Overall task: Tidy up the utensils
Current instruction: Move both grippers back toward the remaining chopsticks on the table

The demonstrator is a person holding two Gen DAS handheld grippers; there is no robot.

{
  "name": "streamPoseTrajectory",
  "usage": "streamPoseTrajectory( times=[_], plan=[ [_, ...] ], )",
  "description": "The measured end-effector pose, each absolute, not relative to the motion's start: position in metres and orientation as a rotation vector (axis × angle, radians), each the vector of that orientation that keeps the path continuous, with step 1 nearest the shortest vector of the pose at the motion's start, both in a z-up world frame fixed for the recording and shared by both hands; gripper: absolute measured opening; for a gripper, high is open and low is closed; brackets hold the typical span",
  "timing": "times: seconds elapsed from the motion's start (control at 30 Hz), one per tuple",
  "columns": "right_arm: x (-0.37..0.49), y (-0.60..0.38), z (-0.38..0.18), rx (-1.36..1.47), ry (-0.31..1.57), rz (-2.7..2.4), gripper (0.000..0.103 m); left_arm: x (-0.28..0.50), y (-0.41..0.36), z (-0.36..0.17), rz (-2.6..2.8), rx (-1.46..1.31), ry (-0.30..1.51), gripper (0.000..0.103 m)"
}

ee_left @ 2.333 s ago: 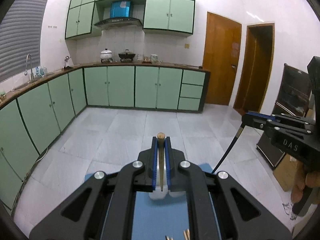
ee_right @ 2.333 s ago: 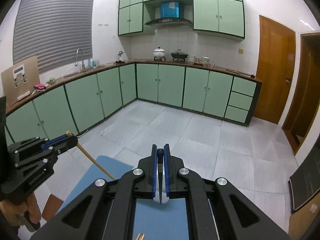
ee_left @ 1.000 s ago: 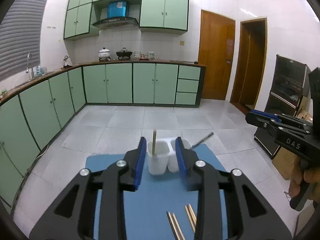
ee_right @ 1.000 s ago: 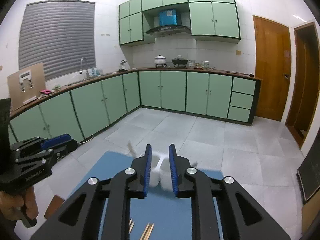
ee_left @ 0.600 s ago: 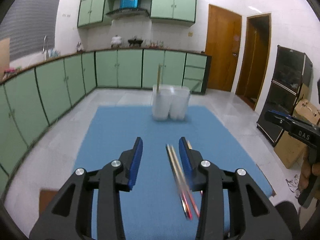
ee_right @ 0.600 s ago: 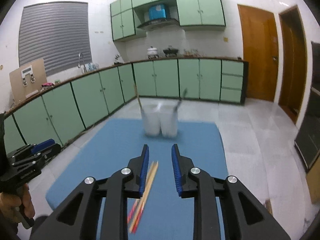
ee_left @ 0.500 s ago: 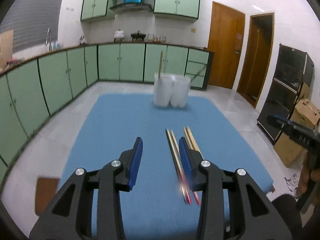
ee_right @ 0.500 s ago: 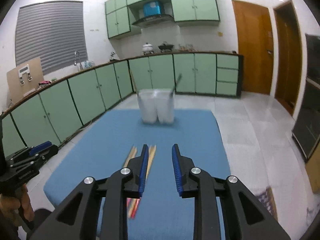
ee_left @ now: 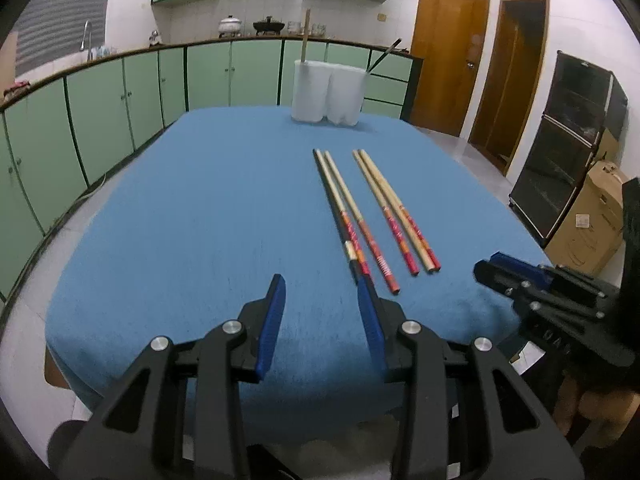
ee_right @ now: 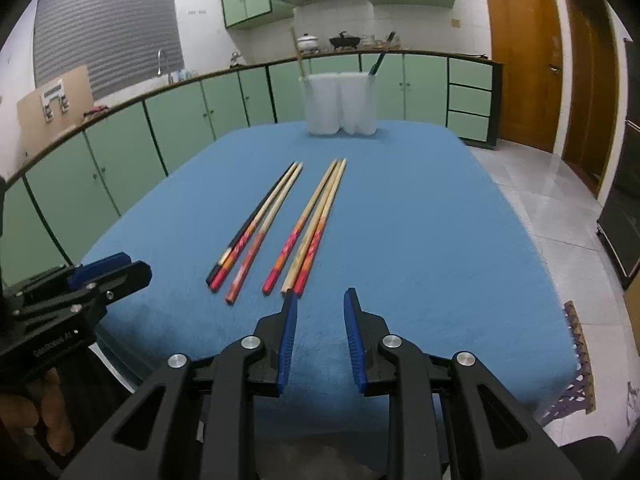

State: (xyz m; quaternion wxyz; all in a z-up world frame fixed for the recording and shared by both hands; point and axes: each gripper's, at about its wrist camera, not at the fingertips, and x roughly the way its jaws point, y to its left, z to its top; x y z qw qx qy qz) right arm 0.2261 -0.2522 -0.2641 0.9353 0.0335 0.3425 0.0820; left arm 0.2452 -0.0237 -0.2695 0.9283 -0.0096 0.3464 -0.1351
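Two-cup holder (ee_left: 327, 94) at far end of blue counter (ee_left: 200, 220), well apart from both claws. One wooden stick (ee_left: 305, 36) upright in left cup, one dark stick (ee_left: 385, 55) leaning out of right cup. So roughly two pieces stowed, as far as visible.

Remaining: chopsticks flat mid-counter in two bunches, tips toward holder, red ends toward camera. Left bunch (ee_left: 347, 220): dark stick plus two pale ones, lying side by side. Right bunch (ee_left: 394, 210): looks like two in left view, three in right view (ee_right: 310, 232); count uncertain, likely five or six loose in all.

Left claw (ee_left: 322, 284): jaws apart, nothing between pads, low over near counter edge. Right pad just at butt of dark stick; contact not clear.

Right claw (ee_right: 320, 298): jaws apart, narrower gap, empty. Left pad just beside red ends of right bunch, not around them.

Judgement: early-to-mid task, most sticks still out. Step in hand looks like lining up for next picks, one stick per claw. Risk: neighbours touching, easy to grab two or roll one aside; dark goes with dark cup, presumably.
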Motion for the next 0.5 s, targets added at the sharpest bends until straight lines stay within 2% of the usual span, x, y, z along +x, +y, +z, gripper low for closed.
streamPoseTrajectory(
  times=[0.5],
  plan=[
    [0.246,-0.232,-0.282,0.0,0.688,0.179,0.028,0.268,-0.044,-0.295,-0.243,0.031,0.75,0.038]
  ],
)
